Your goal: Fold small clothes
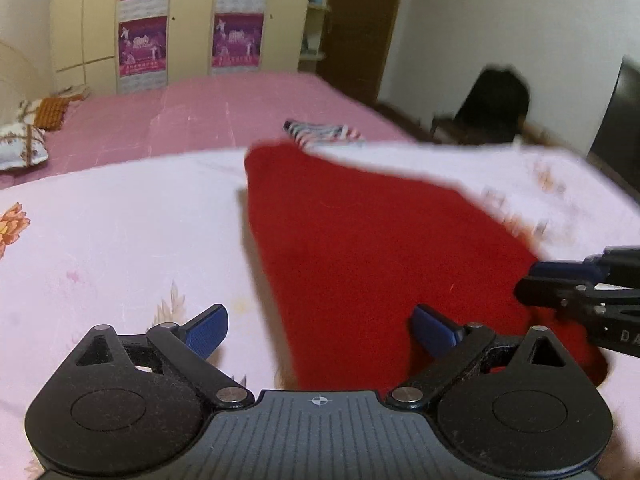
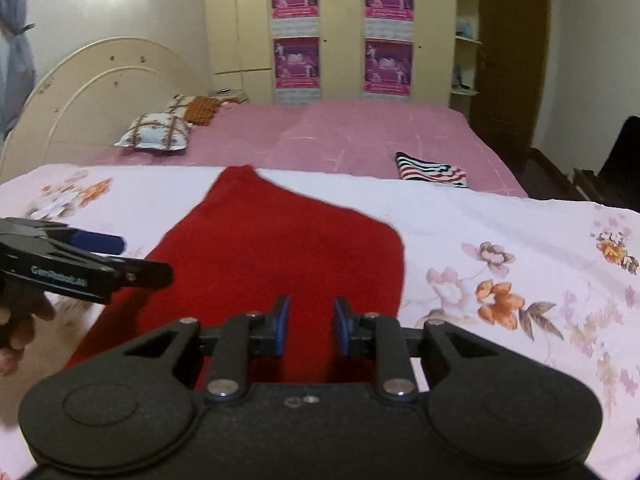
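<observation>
Left gripper (image 1: 320, 330): jaws spread wide, nothing between the blue pads; one pad over the floral sheet, the other over the red cloth's near edge.
Right gripper (image 2: 309, 330): jaws narrow with a gap between the pads, red cloth beneath them; I cannot tell whether the pads touch it.
Hand (image 2: 18, 320): seen at the left edge of the right wrist view, holding the left gripper.
Red garment (image 2: 280, 248): spread flat on the sheet, tapering to a narrow end on the far side.
Floral sheet (image 2: 500, 240): pale pink with orange and mauve flowers, covering the near part of the bed.
Striped garment (image 2: 432, 170): folded, lying on the pink bedcover (image 2: 320, 136) beyond the sheet.
Pillows (image 2: 156, 130): at the headboard end.
Wardrobe (image 2: 344, 32): cream doors carrying purple posters.
</observation>
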{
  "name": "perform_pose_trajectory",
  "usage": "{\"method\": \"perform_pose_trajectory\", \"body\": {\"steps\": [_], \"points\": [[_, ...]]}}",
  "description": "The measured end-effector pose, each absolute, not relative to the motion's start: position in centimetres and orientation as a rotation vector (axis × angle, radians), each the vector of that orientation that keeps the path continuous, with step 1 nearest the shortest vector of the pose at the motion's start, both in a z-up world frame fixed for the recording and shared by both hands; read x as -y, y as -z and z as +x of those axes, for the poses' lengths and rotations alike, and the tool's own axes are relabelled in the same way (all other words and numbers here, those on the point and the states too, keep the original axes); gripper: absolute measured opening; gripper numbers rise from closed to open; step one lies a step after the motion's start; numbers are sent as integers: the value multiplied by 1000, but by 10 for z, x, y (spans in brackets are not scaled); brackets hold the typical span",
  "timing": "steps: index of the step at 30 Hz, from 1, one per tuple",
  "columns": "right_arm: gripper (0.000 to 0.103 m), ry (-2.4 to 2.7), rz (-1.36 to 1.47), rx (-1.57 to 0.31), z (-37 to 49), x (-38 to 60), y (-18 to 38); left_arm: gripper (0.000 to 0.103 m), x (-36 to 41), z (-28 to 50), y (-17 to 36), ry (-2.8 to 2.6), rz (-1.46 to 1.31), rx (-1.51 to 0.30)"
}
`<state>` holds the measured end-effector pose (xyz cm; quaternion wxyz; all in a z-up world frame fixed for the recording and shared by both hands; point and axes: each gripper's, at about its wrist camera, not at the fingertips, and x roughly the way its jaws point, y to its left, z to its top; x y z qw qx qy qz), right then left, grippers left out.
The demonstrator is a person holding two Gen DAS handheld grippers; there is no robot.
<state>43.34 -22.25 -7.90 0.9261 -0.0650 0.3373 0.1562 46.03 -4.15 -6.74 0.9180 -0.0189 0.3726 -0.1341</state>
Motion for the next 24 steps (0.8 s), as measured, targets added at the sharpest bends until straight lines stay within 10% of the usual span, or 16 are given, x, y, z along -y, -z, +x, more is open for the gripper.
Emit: {"method": "perform_pose_trajectory", "body": {"steps": [24], "points": [[29, -303, -220, -792, 380, 220, 97, 97, 41, 388, 61, 287, -10, -795]]}}
